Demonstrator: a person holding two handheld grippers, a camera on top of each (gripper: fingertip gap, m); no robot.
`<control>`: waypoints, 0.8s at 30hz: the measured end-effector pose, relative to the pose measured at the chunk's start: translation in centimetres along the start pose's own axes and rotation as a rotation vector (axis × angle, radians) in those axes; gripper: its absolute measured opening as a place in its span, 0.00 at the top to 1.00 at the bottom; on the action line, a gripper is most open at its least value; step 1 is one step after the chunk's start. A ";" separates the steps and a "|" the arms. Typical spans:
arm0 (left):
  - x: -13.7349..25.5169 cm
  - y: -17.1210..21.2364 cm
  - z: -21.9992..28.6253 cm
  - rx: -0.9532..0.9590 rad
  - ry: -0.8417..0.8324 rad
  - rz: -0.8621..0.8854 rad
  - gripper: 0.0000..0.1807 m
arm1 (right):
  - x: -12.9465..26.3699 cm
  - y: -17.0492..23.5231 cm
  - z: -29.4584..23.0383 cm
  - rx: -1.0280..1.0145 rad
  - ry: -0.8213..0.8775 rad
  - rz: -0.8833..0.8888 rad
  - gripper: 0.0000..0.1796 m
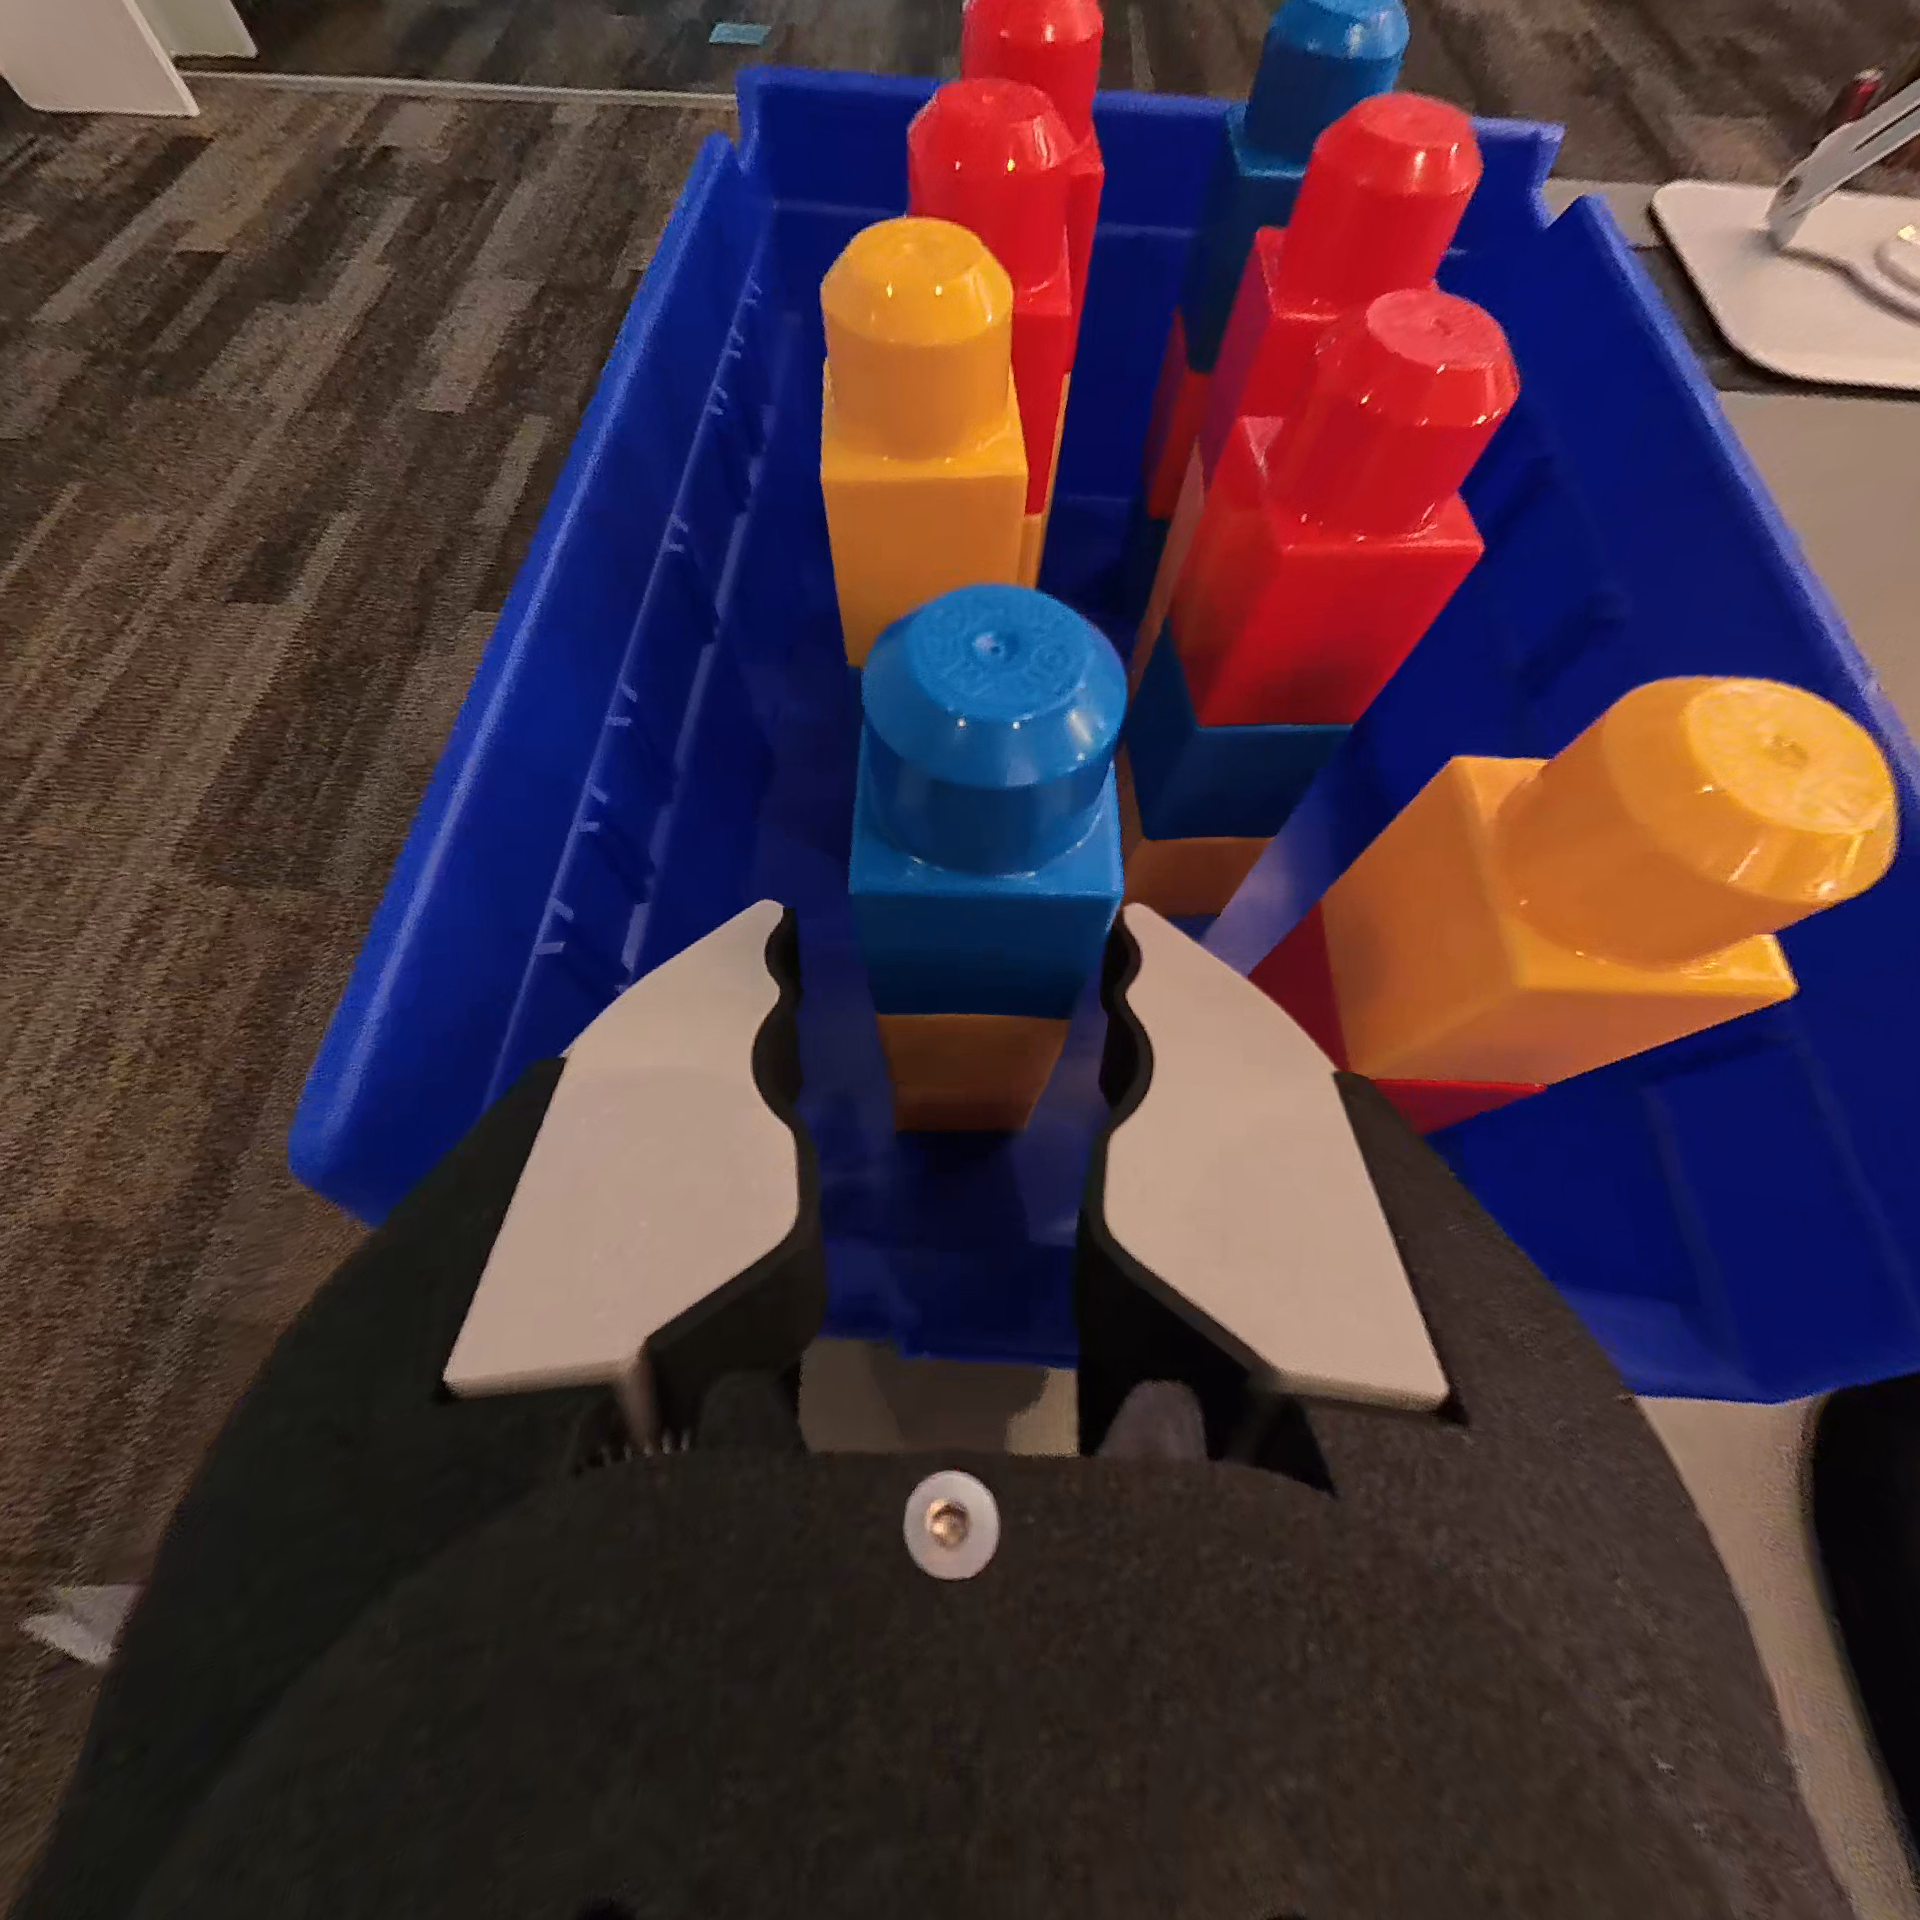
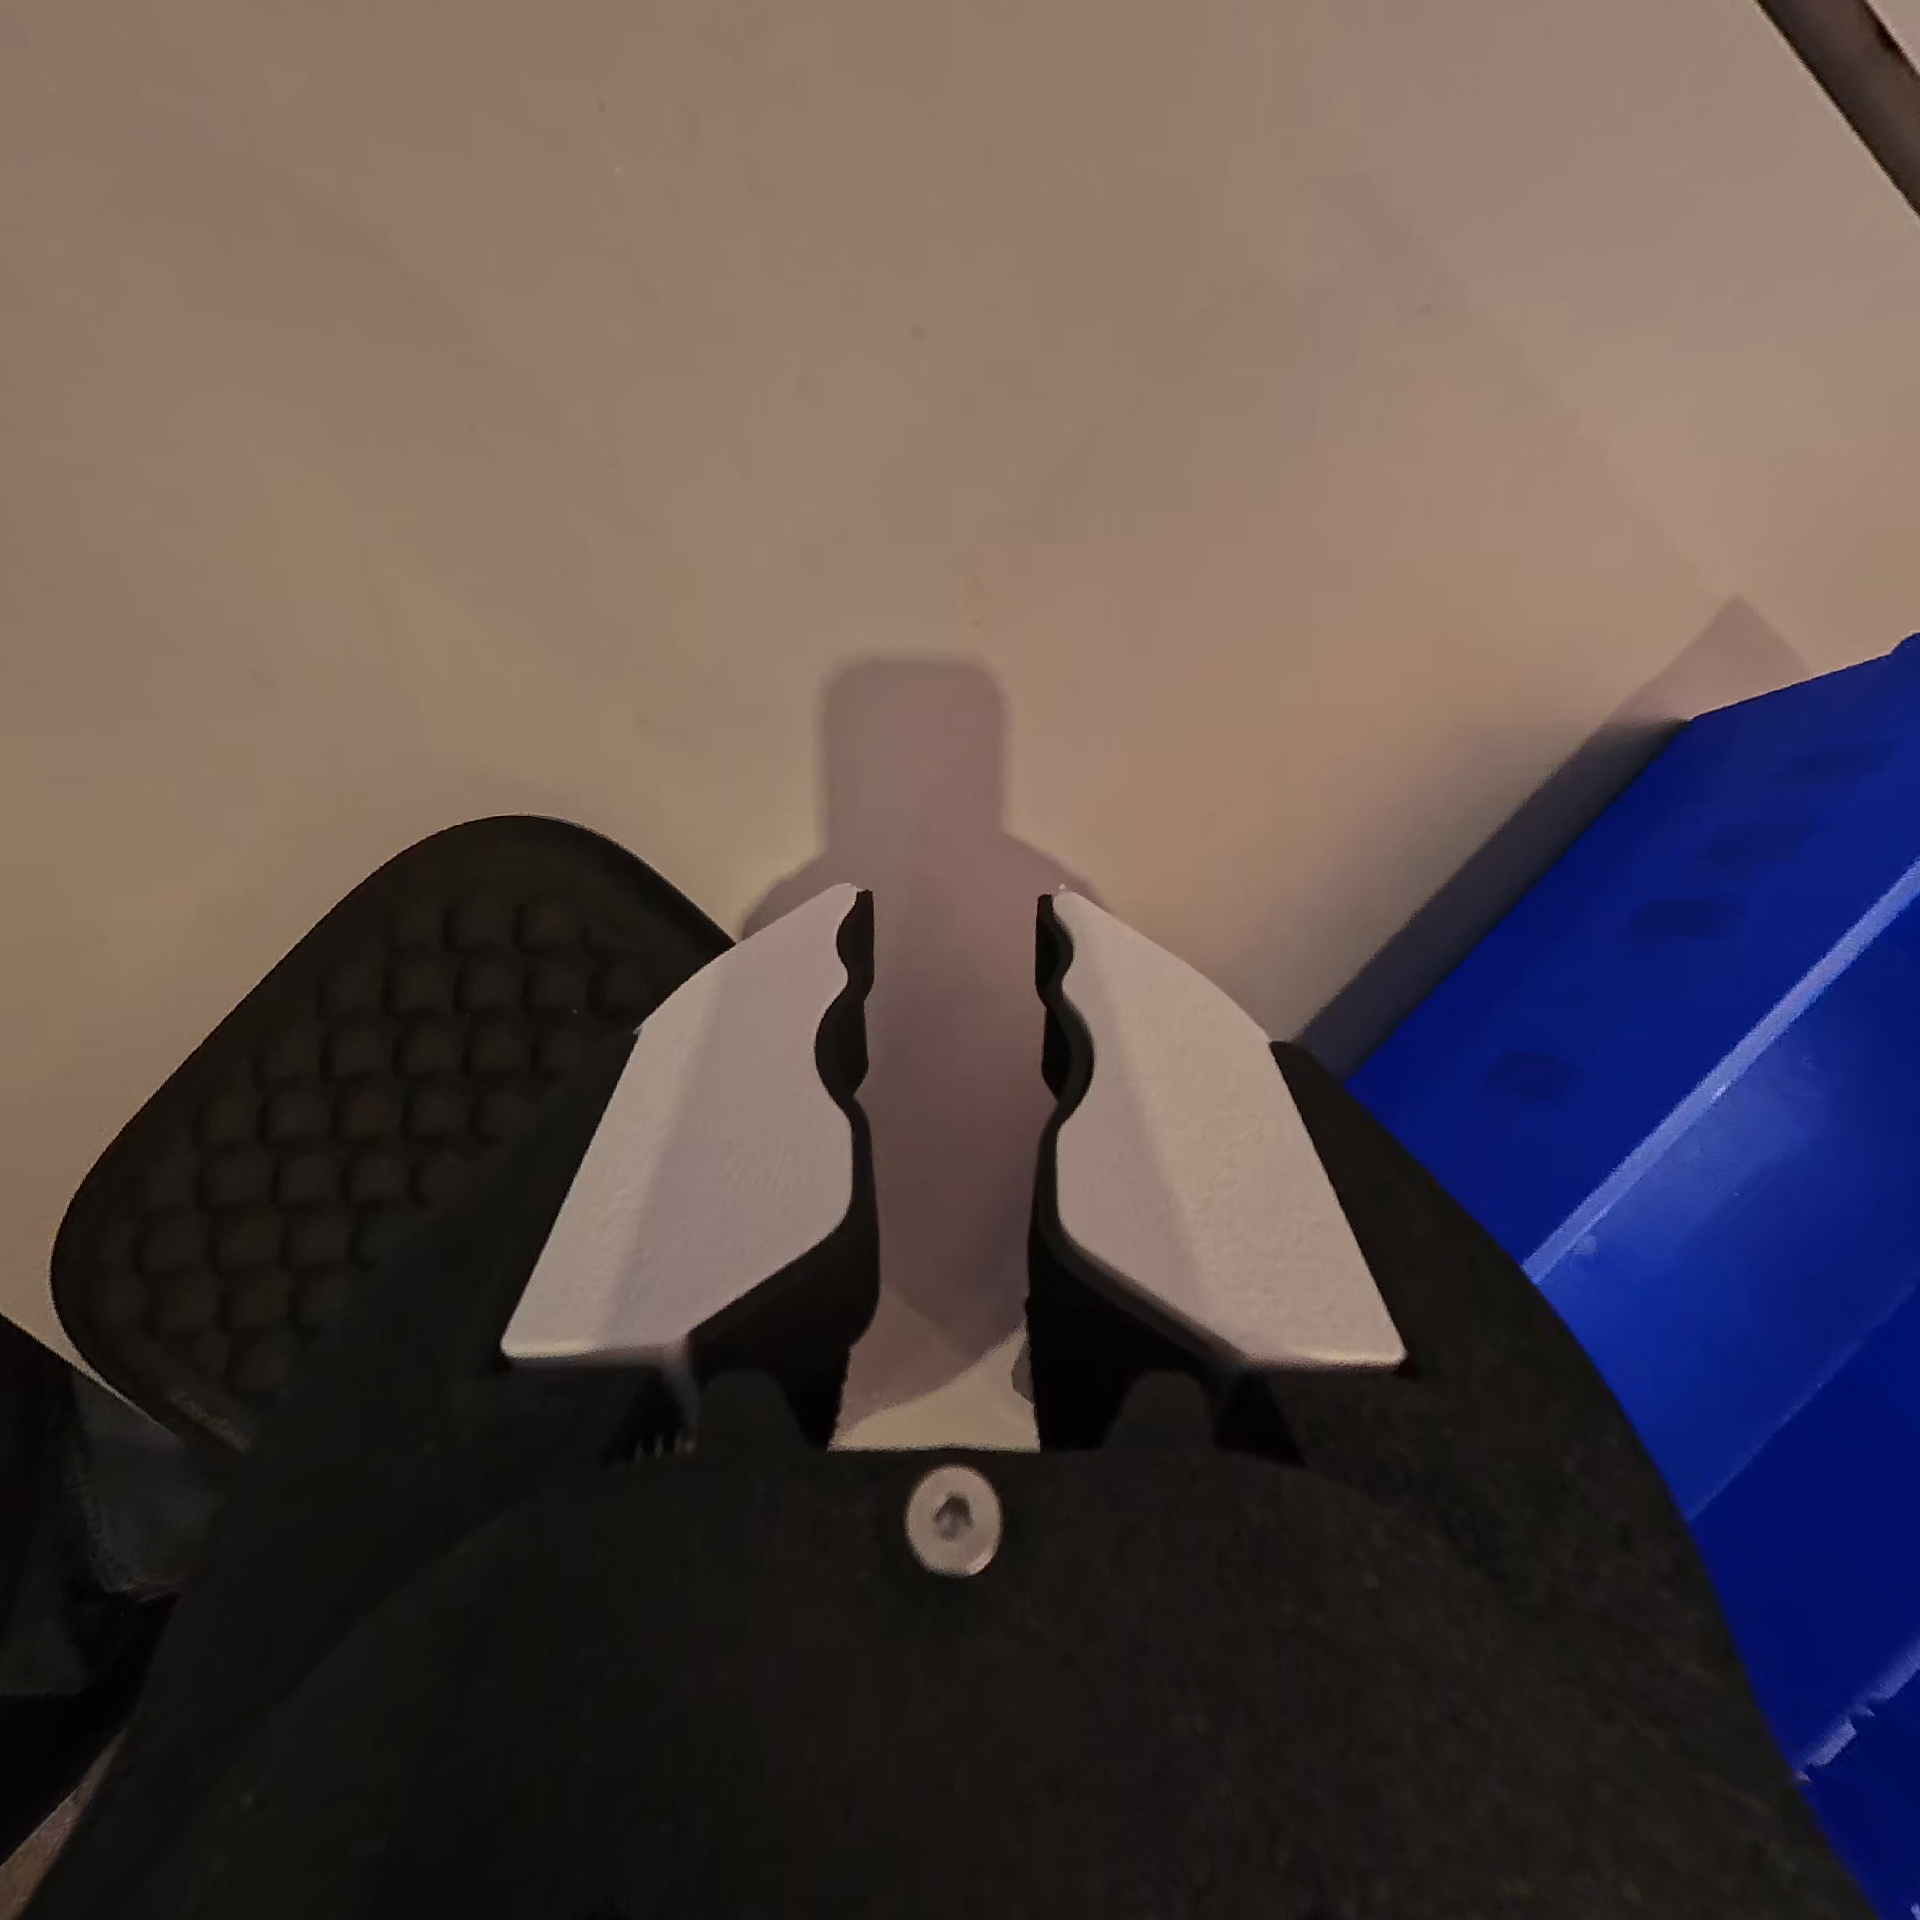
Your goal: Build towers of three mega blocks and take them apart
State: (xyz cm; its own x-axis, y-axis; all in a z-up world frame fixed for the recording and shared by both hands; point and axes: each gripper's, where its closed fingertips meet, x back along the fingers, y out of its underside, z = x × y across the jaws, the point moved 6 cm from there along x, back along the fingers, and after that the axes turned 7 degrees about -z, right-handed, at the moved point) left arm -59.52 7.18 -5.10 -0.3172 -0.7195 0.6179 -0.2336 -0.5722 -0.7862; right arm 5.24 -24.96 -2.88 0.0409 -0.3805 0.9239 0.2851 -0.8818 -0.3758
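Observation:
A blue bin [image 1: 582, 831] holds several upright towers of mega blocks. The nearest tower has a blue block [image 1: 987, 831] on a yellow block [image 1: 971, 1070]. My left gripper [image 1: 954, 920] is open, with one finger on each side of that blue block and a small gap on the left side. Behind it stand a yellow-topped tower [image 1: 920, 447] and red-topped towers [image 1: 997, 187]. On the right stand a red-topped tower on a blue block [image 1: 1340, 582] and a blue-topped tower [image 1: 1320, 94]. A yellow-on-red tower [image 1: 1558, 914] leans against the right wall. My right gripper [image 2: 956, 899] is open and empty over the table [image 2: 935, 364].
The bin's outer wall [image 2: 1714, 1143] is just right of my right gripper. A black textured object [image 2: 364, 1091] lies to its left. In the left wrist view, carpet floor [image 1: 260, 520] lies left of the bin and a white stand base [image 1: 1787, 281] sits at the far right. Across from one pair of fingers to the other is roughly 70 cm.

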 end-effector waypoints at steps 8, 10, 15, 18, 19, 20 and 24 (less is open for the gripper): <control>0.3 -0.2 0.1 -0.030 0.039 -0.085 0.80 | -0.7 1.2 0.4 -0.009 -0.025 0.009 0.84; 1.6 -0.6 -0.4 -0.015 0.028 -0.051 0.80 | -0.8 1.6 0.6 -0.014 -0.032 0.014 0.84; 8.3 -3.4 -1.7 0.001 -0.032 0.125 0.80 | -0.6 2.8 1.3 -0.025 -0.036 0.018 0.84; 13.5 -6.0 -1.4 -0.031 -0.065 0.241 0.80 | -0.5 3.4 1.6 -0.034 -0.044 0.035 0.84; 15.1 -6.9 -1.0 -0.044 -0.064 0.282 0.80 | -0.5 3.6 1.7 -0.037 -0.048 0.041 0.84; 16.6 -7.8 -0.2 -0.059 -0.053 0.320 0.80 | -0.6 3.8 1.7 -0.038 -0.052 0.048 0.84; 19.3 -10.4 5.6 -0.139 0.127 0.404 0.80 | -0.4 3.7 1.3 -0.024 -0.039 0.092 0.87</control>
State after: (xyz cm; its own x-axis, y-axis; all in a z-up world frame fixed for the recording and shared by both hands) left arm -58.01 -2.95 15.08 -0.5167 -0.8154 0.2610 -0.1866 -0.1902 -0.9638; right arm 7.55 -27.70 -4.59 0.1035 -0.4491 0.8875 0.2554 -0.8503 -0.4601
